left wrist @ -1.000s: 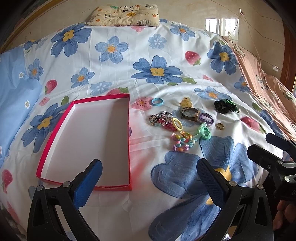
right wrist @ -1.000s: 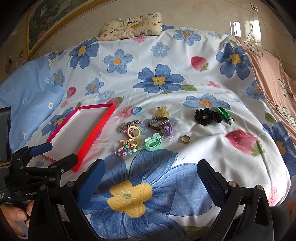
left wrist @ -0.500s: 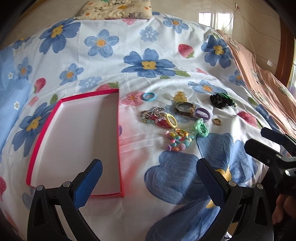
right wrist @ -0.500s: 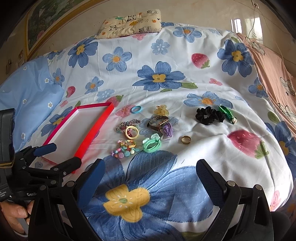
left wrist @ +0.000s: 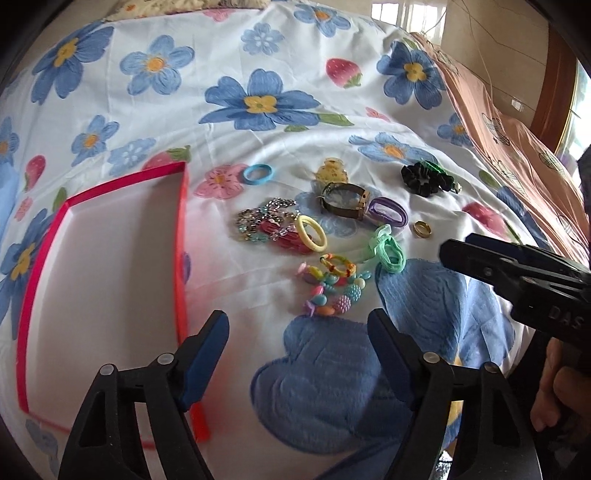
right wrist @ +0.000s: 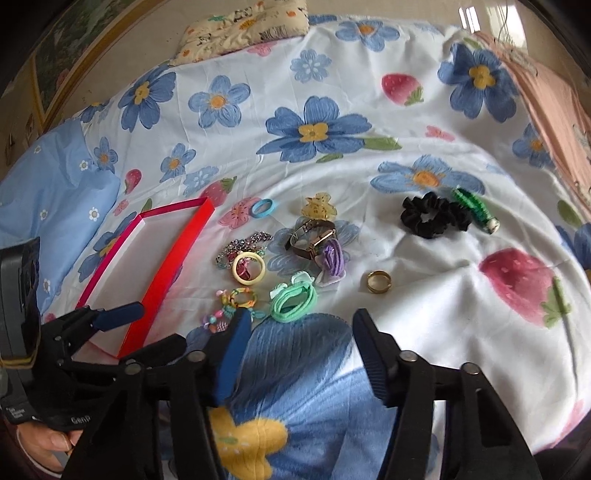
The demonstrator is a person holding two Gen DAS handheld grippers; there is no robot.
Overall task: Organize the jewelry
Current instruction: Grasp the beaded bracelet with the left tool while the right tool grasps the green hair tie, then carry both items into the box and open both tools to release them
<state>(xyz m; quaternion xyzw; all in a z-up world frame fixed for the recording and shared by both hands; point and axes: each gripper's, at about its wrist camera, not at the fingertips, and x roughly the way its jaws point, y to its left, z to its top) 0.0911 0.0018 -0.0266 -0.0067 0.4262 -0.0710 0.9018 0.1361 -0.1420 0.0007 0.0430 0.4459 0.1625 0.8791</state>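
Note:
A red-rimmed white box lid (left wrist: 110, 266) lies on the flowered bedsheet, left of a cluster of jewelry; it also shows in the right wrist view (right wrist: 173, 258). The cluster holds a bead bracelet (left wrist: 328, 284), a yellow ring band (left wrist: 312, 232), a green hair tie (left wrist: 388, 251), a watch (left wrist: 343, 201), a gold ring (right wrist: 378, 281), a black scrunchie (right wrist: 434, 214) and a blue hair tie (right wrist: 261, 207). My left gripper (left wrist: 297, 350) is open and empty, just short of the bead bracelet. My right gripper (right wrist: 295, 347) is open and empty, near the green hair tie (right wrist: 293, 301).
A patterned pillow (right wrist: 243, 26) lies at the bed's far end. A blue pillow (right wrist: 48, 199) is at the left. A peach blanket (left wrist: 517, 147) runs along the right side. A yellow hair claw (right wrist: 319, 208) and a green clip (right wrist: 476, 208) lie among the jewelry.
Both grippers have moved forward toward the jewelry cluster, which now looks larger and nearer. Both jaws have narrowed somewhat but stay open. Nothing has been picked up.

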